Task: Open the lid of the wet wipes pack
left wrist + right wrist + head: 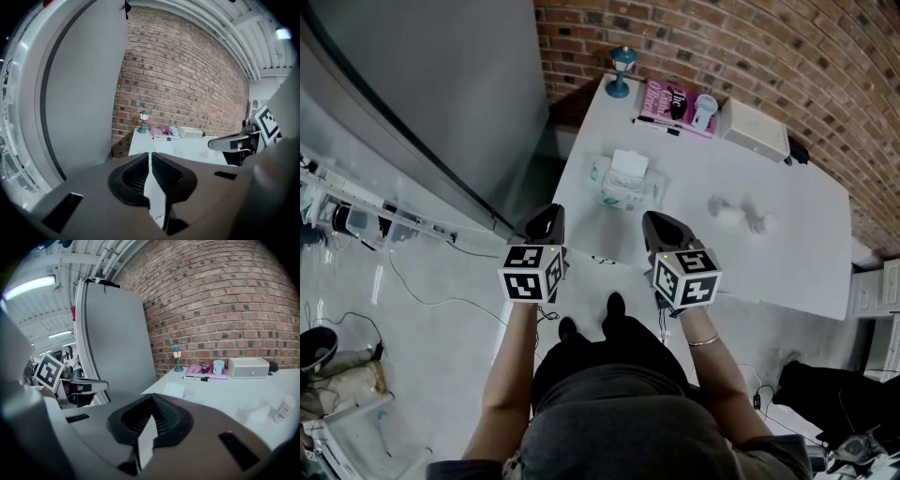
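The wet wipes pack [625,180], pale green with a white lid on top, lies on the white table [787,253] near its left edge. It also shows small in the left gripper view [163,147] and in the right gripper view [174,390]. My left gripper [551,212] hovers at the table's near edge, short of the pack and to its left, jaws shut on nothing [150,159]. My right gripper [653,221] hangs level with it, to the pack's right, likewise shut and empty [152,401]. Neither touches the pack.
At the table's far end stand a small blue lamp [622,70], a pink book [673,101] with a pen beside it, a mug [705,111] and a white box [755,129]. A small bottle and a crumpled wipe [741,214] lie right of the pack. A grey panel and brick wall bound the table.
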{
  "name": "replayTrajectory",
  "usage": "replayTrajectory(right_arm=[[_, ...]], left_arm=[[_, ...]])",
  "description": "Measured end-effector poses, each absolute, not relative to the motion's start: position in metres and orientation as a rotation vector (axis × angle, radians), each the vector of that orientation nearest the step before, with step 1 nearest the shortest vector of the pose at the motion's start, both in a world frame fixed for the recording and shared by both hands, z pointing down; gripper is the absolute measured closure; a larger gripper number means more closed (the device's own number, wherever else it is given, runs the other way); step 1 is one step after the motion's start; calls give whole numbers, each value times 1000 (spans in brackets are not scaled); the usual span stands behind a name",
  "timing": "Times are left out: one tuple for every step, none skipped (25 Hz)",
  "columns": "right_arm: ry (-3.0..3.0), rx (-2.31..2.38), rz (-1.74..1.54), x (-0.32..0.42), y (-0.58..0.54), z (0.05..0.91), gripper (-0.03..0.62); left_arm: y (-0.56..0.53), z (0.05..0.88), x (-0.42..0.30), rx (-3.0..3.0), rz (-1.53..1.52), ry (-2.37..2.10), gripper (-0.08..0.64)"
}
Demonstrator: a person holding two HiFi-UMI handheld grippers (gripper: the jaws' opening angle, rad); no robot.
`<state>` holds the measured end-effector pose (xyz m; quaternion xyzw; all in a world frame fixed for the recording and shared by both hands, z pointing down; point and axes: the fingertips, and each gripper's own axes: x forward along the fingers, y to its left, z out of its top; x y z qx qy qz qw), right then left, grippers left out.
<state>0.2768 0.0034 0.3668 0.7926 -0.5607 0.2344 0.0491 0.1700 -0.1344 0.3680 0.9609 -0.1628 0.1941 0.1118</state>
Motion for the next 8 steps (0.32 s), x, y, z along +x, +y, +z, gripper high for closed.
replayTrajectory(right_arm=[[-1710,2411,709,277,2,367,591],[-1711,2407,706,278,1,367,591],[-1713,2404,705,278,0,367,591],[-1716,2401,705,279,-1,367,591],[-1718,2399,706,280,-2,367,591],[-1720,2397,708,281,-2,368,591],[-1722,2396,710,281,-3,368,591],[-1724,2395,713,282,-3,369,591]], left_arm=[[-135,368,170,2820,570,-478,525],[-135,369,171,2820,572,-477,525],[-135,369,171,2820,574,-475,525],[-136,369,172,2820,576,-474,525],[-136,370,173,2820,577,-474,525],[-137,370,174,2820,577,-473,525],[-137,370,174,2819,577,-473,525],[-138,370,175,2818,576,-473,525]])
